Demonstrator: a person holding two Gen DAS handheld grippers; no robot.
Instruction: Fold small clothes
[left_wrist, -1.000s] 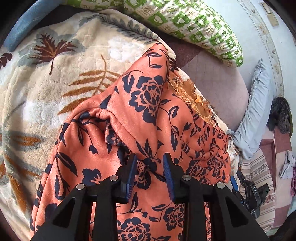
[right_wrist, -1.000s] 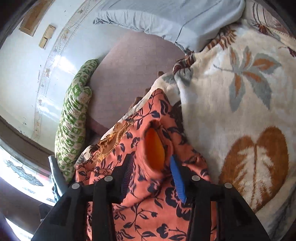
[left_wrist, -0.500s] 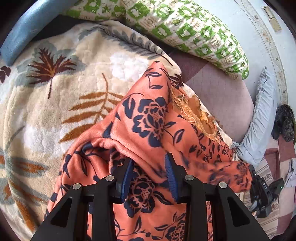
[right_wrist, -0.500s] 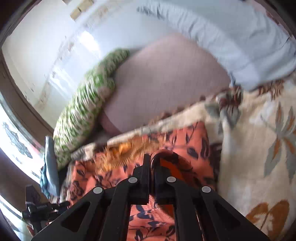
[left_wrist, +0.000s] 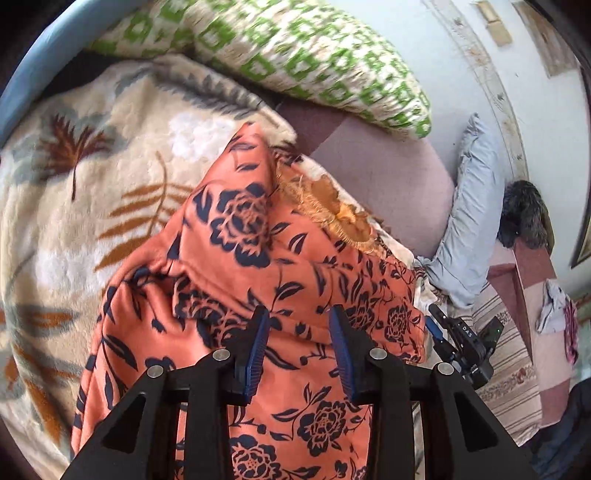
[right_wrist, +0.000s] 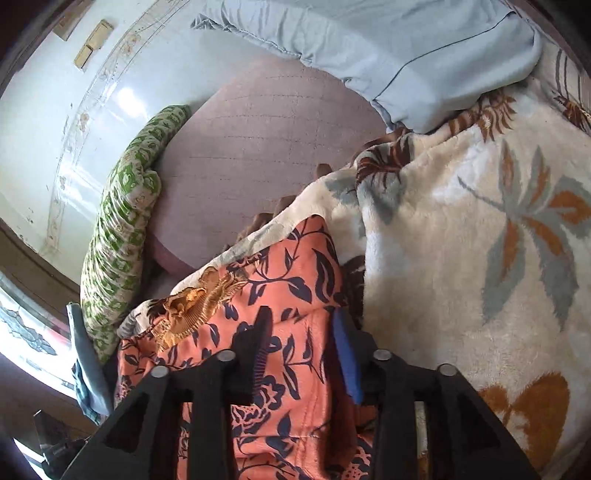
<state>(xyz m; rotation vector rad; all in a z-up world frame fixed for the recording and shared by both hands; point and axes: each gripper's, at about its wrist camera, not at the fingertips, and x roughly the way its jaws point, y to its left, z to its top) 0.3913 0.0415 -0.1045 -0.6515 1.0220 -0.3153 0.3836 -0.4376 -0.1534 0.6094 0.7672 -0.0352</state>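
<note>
Lying rumpled on plush leaf-print blanket (left_wrist: 74, 229), soft orange floral garment (left_wrist: 240, 251); both hand-held grippers (left_wrist: 298, 332) (right_wrist: 301, 339) released

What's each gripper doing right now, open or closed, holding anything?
Left gripper: open, fingers apart over the orange garment, gripping nothing.
Right gripper: open, fingers apart over the garment.

You're over a bed with a leaf-print blanket (left_wrist: 92, 206) on a mauve sheet (right_wrist: 266, 147). A green pillow (left_wrist: 295, 62) and a blue pillow (right_wrist: 406, 55) lie against the pale, sunlit wall (right_wrist: 74, 110).
</note>
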